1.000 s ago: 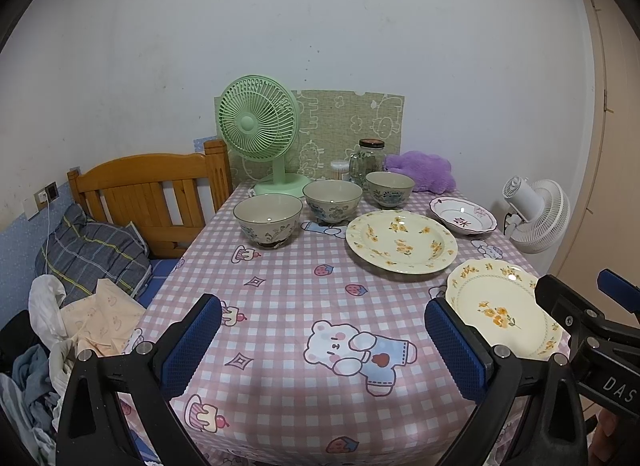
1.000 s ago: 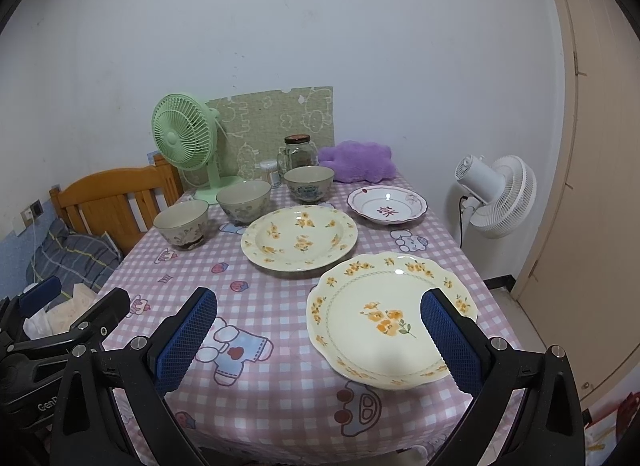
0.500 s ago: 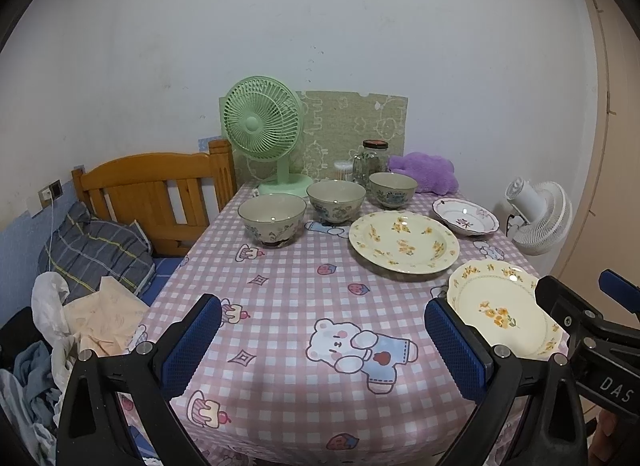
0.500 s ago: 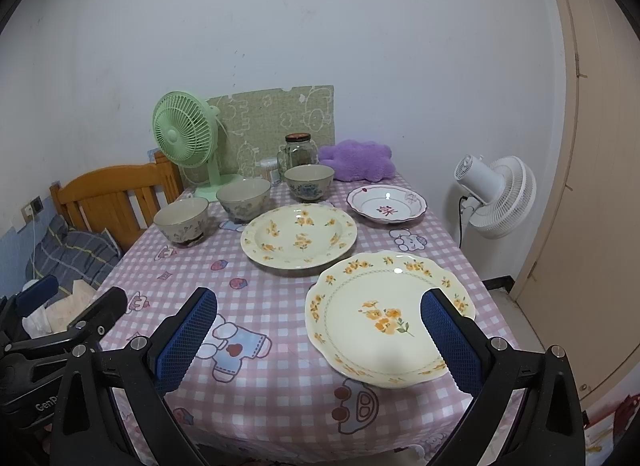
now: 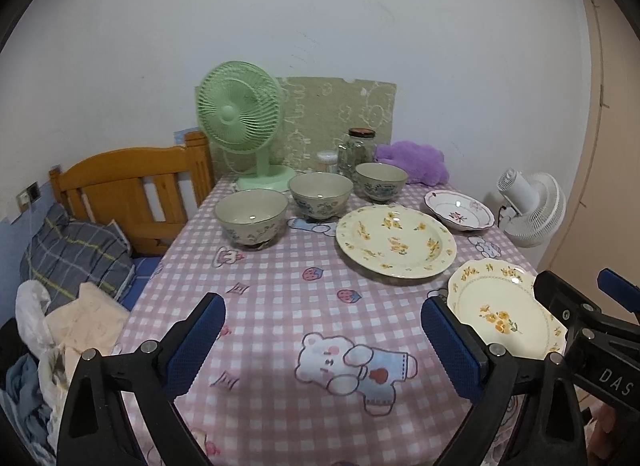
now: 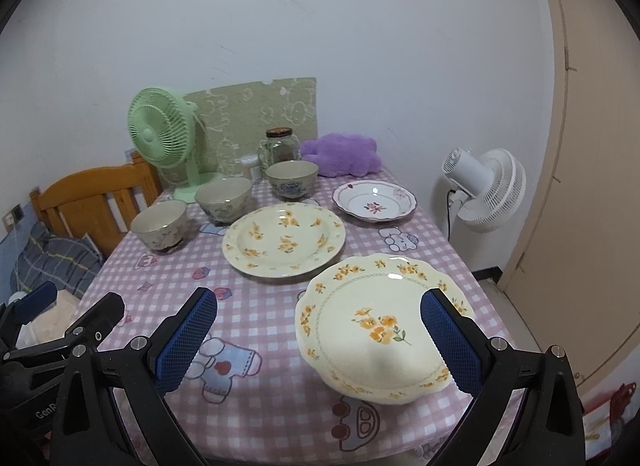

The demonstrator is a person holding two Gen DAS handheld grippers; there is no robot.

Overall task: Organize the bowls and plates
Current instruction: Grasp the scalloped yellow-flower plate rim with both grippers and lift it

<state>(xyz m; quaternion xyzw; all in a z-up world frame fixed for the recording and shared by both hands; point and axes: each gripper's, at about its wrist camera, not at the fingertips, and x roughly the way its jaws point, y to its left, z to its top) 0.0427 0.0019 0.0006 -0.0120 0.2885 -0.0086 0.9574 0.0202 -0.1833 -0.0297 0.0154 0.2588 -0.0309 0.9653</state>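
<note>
Just ahead, scalloped plate (image 6: 376,326), right tongs (image 6: 320,340)

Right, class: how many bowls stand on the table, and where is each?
3, in a diagonal row in front of the green fan: the near-left bowl, the middle bowl and the far bowl by the glass jar. None appears hidden.

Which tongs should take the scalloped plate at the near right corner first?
Right. The right tongs are open with the scalloped plate directly ahead, partly between the pads. The left tongs, also open, face bare tablecloth; that plate sits off to their right.
</note>
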